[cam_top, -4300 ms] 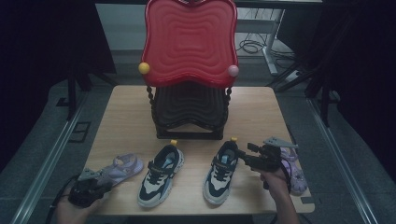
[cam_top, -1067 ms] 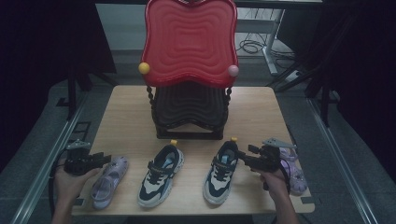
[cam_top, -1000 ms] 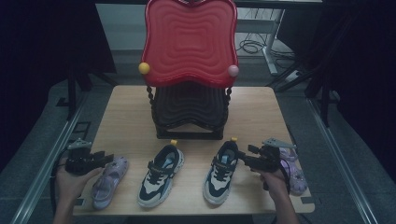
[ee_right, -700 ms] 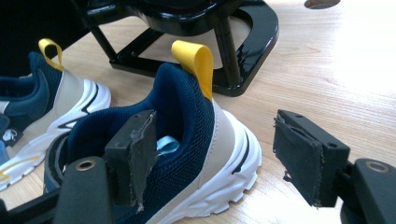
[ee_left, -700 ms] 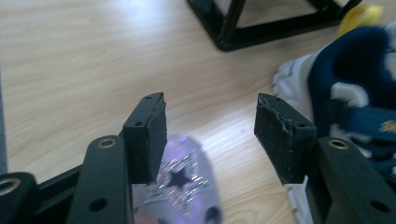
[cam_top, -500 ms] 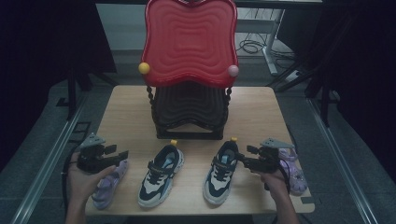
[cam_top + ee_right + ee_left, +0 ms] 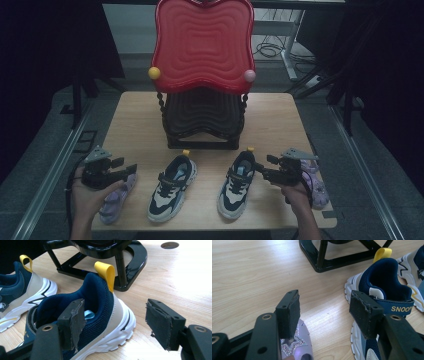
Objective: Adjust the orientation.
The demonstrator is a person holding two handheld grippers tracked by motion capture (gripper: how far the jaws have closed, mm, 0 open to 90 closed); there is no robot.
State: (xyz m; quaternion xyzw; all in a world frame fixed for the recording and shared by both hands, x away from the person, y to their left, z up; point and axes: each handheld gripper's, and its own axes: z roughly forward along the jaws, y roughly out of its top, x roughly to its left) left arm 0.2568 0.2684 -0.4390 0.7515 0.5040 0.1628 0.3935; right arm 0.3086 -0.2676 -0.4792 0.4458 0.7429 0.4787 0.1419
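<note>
Two navy-and-white sneakers stand side by side at the table's front, the left sneaker (image 7: pixel 172 187) and the right sneaker (image 7: pixel 237 185), toes toward me. A purple glitter shoe (image 7: pixel 116 200) lies at the front left, and its toe (image 7: pixel 299 345) sits just under my left gripper (image 7: pixel 127 166) (image 7: pixel 327 312), which is open and holds nothing. The left sneaker (image 7: pixel 384 285) is beside its right jaw. My right gripper (image 7: pixel 261 170) (image 7: pixel 120 320) is open at the right sneaker's heel (image 7: pixel 100 297), one jaw over the shoe's opening and the other outside it.
A red wavy-backed rack (image 7: pixel 202 45) on a black base (image 7: pixel 200 120) stands mid-table with a yellow ball (image 7: pixel 154 73) and a pink ball (image 7: pixel 249 75) at its sides. A second purple shoe (image 7: pixel 317 182) lies at the front right edge. The wooden table (image 7: pixel 140 115) is bare beside the rack.
The left gripper has moved right and forward from the table's left edge to above the purple shoe, which earlier was turned toe toward me. The right gripper has barely moved.
</note>
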